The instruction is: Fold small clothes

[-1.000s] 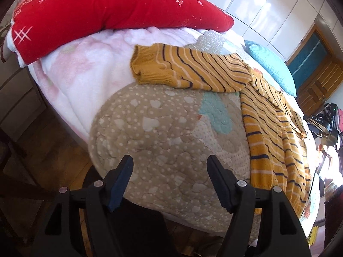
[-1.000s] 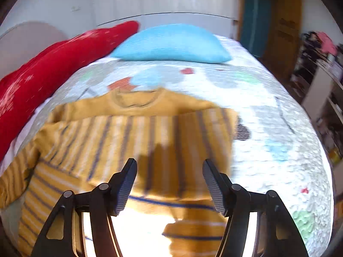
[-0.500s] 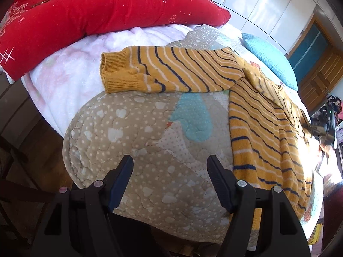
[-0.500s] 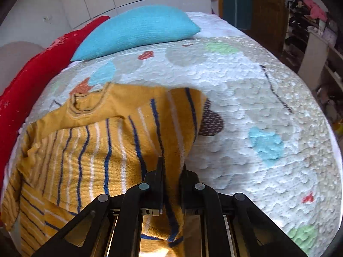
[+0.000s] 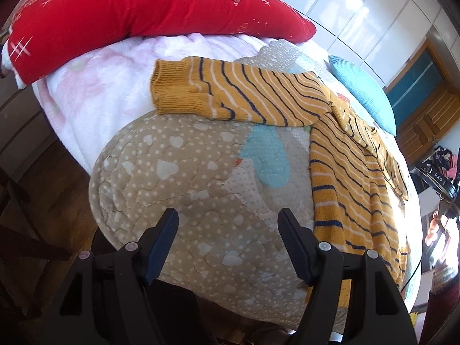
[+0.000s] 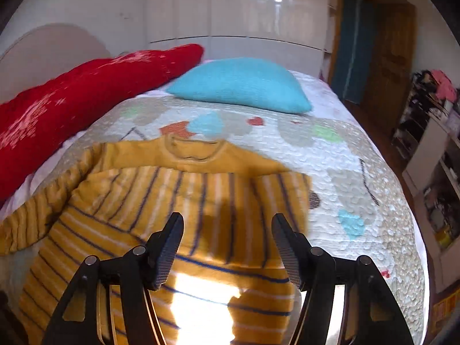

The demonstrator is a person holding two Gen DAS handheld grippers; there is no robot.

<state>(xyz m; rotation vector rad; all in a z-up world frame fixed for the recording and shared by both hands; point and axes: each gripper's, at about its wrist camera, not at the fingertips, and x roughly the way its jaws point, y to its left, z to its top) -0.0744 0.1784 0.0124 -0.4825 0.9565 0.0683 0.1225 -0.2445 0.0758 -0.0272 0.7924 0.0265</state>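
Observation:
A small mustard-yellow sweater (image 6: 178, 207) with navy and white stripes lies flat on the patterned quilt (image 6: 339, 155). Its right sleeve is folded across the body. Its left sleeve (image 5: 230, 95) stretches out toward the pink blanket, cuff at the far end. My left gripper (image 5: 228, 231) is open and empty, hovering above the quilt's corner, short of the sleeve. My right gripper (image 6: 227, 235) is open and empty above the folded sleeve on the sweater's body.
A long red cushion (image 5: 149, 8) and a pink fleece blanket (image 5: 95, 86) lie beyond the left sleeve. A turquoise pillow (image 6: 241, 83) sits past the collar. The bed edge and wooden floor (image 5: 51, 172) are at left. Shelves (image 6: 431, 172) stand at right.
My right gripper, shut on the right sleeve half a second ago, has let it go and opened; the sleeve now lies across the body. My left gripper shifted slightly and stays open.

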